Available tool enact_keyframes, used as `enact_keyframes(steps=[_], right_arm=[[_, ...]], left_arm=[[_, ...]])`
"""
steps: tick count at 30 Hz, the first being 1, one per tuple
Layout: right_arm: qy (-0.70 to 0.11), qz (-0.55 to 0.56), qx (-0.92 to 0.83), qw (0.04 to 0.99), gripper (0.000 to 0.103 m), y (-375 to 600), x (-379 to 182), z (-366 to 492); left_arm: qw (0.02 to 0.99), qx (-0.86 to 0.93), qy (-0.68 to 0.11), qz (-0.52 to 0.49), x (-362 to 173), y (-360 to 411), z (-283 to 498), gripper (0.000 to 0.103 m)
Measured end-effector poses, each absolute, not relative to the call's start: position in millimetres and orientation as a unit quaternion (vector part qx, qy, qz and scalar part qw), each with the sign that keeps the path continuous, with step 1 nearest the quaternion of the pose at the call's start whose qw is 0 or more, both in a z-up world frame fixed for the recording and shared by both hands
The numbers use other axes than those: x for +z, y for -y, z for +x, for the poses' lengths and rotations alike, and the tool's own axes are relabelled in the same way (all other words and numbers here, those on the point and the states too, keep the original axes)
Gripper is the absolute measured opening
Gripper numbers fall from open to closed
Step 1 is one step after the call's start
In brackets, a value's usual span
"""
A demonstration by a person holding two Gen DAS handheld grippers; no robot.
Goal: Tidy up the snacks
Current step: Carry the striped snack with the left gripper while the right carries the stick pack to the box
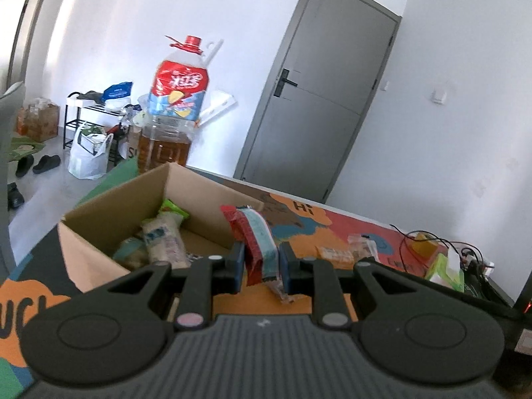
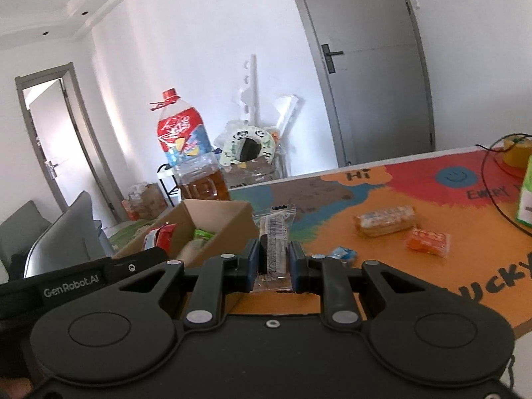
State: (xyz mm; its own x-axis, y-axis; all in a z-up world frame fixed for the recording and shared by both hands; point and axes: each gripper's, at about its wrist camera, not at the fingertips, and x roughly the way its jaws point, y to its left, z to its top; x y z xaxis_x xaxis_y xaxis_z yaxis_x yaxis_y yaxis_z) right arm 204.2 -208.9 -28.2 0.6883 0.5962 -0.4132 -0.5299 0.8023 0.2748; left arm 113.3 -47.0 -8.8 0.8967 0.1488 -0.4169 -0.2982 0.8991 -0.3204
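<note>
Your left wrist camera sits low behind the left gripper (image 1: 260, 259), close above the colourful printed table mat (image 1: 335, 224), facing the grey door (image 1: 329, 99); the open brown cardboard box (image 1: 99, 229) lies near on its left. Your right wrist camera looks along the right gripper (image 2: 273, 259) from further right, with that box (image 2: 217, 214) at near left and the mat (image 2: 382, 206) spreading right. Both views share the box, the mat, the red-capped oil bottle (image 1: 176, 106) (image 2: 186, 153) beyond, and the door (image 2: 369, 60).
</note>
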Motion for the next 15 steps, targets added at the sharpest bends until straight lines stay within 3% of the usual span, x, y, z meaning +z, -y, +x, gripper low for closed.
enact_keyframes(steps=[15], right_arm=[[-0.248, 0.054, 0.329, 0.910, 0.021, 174.9, -22.4, 202.2]], left_arm=[[0.943, 0.157, -0.195, -0.218, -7.6, -13.2, 107.5, 0.021]])
